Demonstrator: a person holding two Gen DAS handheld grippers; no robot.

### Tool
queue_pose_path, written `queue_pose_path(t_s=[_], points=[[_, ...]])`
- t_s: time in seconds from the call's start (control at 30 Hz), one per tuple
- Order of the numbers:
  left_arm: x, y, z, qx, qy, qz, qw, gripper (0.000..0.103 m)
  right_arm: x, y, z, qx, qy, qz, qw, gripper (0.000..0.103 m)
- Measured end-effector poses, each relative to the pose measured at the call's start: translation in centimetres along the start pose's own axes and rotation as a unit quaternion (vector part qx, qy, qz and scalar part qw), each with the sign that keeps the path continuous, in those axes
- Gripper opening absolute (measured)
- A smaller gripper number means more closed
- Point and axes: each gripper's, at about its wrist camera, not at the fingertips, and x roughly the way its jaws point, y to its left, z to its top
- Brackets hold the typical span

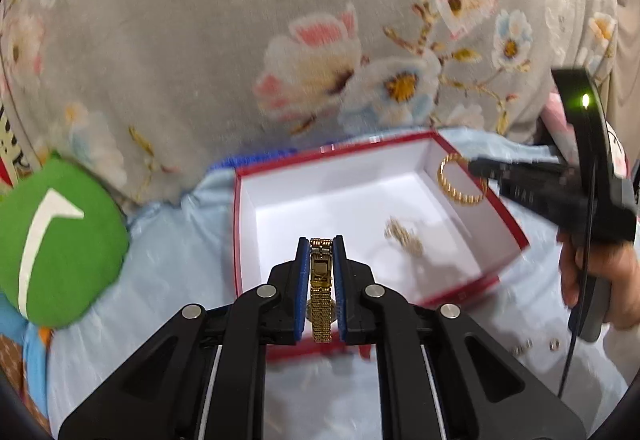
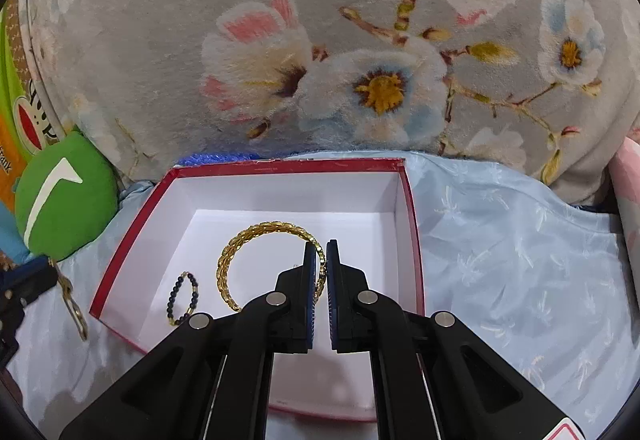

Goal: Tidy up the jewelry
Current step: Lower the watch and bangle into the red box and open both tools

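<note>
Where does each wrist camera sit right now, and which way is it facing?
Left wrist: on the left hand-held gripper, looking forward and down at the red box; its fingers clamp a gold watch; the right hand shows.
Right wrist: on the right hand-held gripper, looking forward and down into the red box, clamping a gold bangle; no hand shows.
Shared: box, bangle, green plush, floral blanket.

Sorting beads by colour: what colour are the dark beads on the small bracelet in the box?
Dark navy blue with gold links on the small bracelet, clearest in the right wrist view.
</note>
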Motion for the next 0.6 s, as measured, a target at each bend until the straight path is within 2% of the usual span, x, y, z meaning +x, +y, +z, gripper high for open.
queue_pose_path(t_s=[0.13,0.23,0.47,0.6], points=[[3.3,-0.2,4.2,0.013,-0.006,0.027,0.9995,0.011,2.9,0.6,1.5,-0.017,0.012,-0.019,1.000,0.005],[6.8,-0.3,6.0,0.013,0.010,0.035,0.9992,0.011,5.4,0.7,2.2,-0.018,0.033,-0.026,0.999,0.005],[14.2,-0.1,6.5,-0.012,0.059,0.050,0.9969,0.011,10.0,-0.4,2.6,0.003,0.079,-0.037,0.996,0.005],[16.7,0.1,6.2,-0.027,0.074,0.059,0.9951,0.011,11.9,-1.1,2.1,0.011,0.103,-0.040,0.994,0.006]])
